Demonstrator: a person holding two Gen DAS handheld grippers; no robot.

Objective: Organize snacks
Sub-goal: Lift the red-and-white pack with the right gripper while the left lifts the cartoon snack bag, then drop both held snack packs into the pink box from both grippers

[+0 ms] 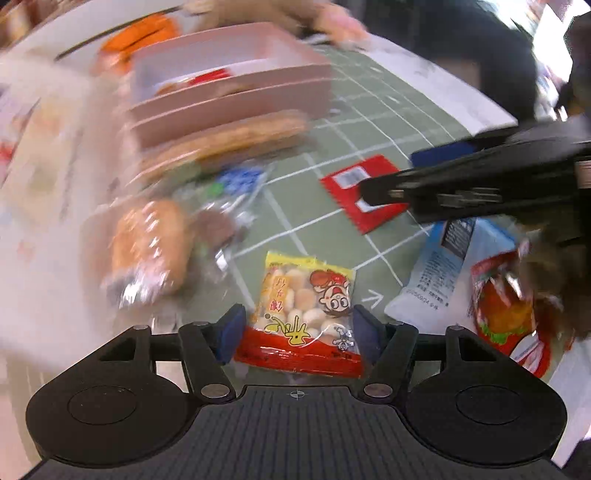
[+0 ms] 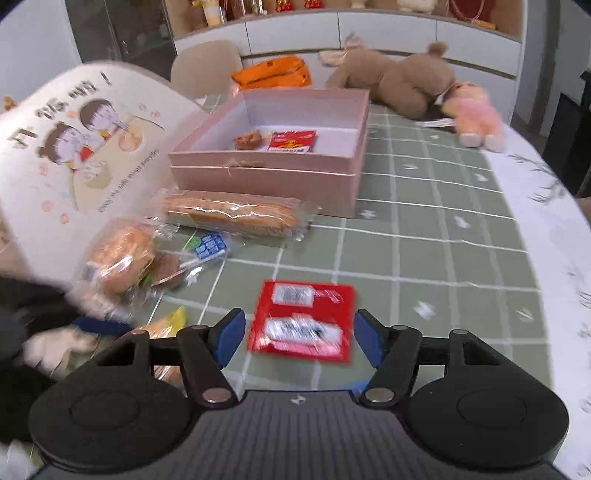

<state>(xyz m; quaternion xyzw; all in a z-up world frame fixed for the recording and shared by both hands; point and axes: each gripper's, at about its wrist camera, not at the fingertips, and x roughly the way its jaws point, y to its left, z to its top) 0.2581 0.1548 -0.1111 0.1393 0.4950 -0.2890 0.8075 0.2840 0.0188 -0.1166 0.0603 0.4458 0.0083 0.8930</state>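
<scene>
left wrist: steep, close | right wrist: shallower | shared: pink box (image 1: 236, 92)

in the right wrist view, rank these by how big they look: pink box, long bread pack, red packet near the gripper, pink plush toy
1. pink box
2. long bread pack
3. red packet, though it lies closest to the camera, so its rank against the bread is unsure
4. pink plush toy, far off, so it may only look smallest

white cabinets (image 2: 388, 29), beige chair (image 2: 207, 66)
</scene>
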